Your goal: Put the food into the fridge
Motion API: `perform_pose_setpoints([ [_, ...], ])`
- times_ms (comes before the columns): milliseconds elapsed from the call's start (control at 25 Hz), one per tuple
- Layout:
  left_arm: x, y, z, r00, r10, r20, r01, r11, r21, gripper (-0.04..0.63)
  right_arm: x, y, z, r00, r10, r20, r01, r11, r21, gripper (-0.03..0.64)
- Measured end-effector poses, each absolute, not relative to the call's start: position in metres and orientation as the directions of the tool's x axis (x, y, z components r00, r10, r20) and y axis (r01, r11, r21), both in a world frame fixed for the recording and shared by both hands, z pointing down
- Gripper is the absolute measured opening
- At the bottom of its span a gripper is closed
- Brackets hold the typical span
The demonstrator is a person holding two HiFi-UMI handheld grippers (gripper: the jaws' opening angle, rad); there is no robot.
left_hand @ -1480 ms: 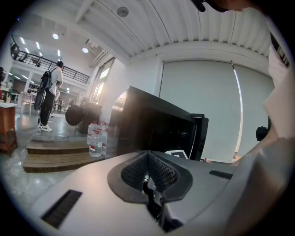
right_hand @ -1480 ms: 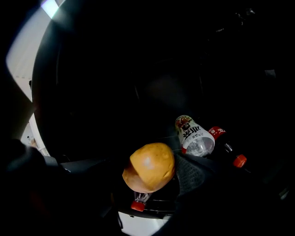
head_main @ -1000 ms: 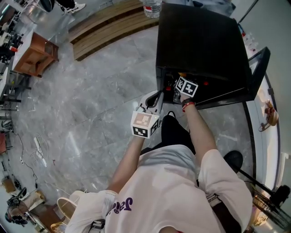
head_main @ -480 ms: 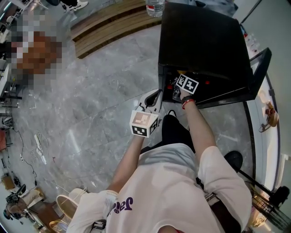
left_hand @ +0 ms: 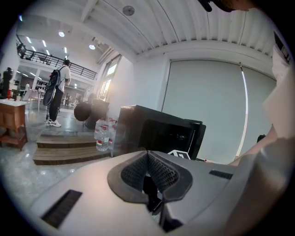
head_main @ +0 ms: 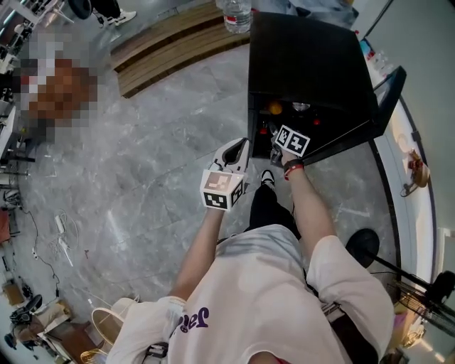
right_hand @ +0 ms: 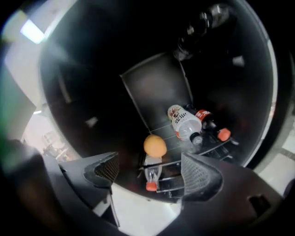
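The black fridge [head_main: 306, 64] stands open, and an orange [head_main: 274, 108] rests on its wire shelf. In the right gripper view the orange [right_hand: 155, 145] lies beyond the jaws, beside a clear labelled bottle [right_hand: 183, 122] and a red-capped cola bottle [right_hand: 214, 126]. Another red-capped bottle [right_hand: 151, 175] lies on a lower rack. My right gripper [right_hand: 153, 171] is open; its jaws have just been opening and nothing is between them. It hangs just outside the fridge mouth [head_main: 277, 134]. My left gripper [head_main: 239, 146] is shut and empty, left of the right one, its pads [left_hand: 159, 171] pressed together.
The fridge door [head_main: 387, 92] swings out to the right. Water bottles [head_main: 238, 14] stand on a wooden step [head_main: 170, 43] left of the fridge. Grey marble floor [head_main: 142, 163] spreads to the left. A black shoe [head_main: 364, 249] is at the lower right.
The right gripper has drawn back out of the fridge mouth, leaving the orange on the shelf. The left gripper has shifted slightly up in the head view.
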State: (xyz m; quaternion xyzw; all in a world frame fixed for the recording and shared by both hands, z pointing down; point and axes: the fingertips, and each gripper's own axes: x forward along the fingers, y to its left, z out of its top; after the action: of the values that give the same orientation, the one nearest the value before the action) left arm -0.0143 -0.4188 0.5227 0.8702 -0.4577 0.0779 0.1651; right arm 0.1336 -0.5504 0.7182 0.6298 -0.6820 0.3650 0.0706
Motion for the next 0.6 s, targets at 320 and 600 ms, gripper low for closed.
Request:
perform_pose_setpoints([
  [320,-0.030,-0.366,0.509,0.581,-0.770,0.265,-0.813,-0.533,0.233,0.017,0.127,-0.465,0.677,-0.215,-0.821,0.529,-0.930,0.008,-0.367,0.417],
  [600,-0.033,-0.333,0.488,0.595,-0.768,0.237,-0.803,-0.555,0.218,0.017,0.131,-0.406,0.633,-0.226,-0.849,0.477,-0.935,0.053,-0.350,0.394],
])
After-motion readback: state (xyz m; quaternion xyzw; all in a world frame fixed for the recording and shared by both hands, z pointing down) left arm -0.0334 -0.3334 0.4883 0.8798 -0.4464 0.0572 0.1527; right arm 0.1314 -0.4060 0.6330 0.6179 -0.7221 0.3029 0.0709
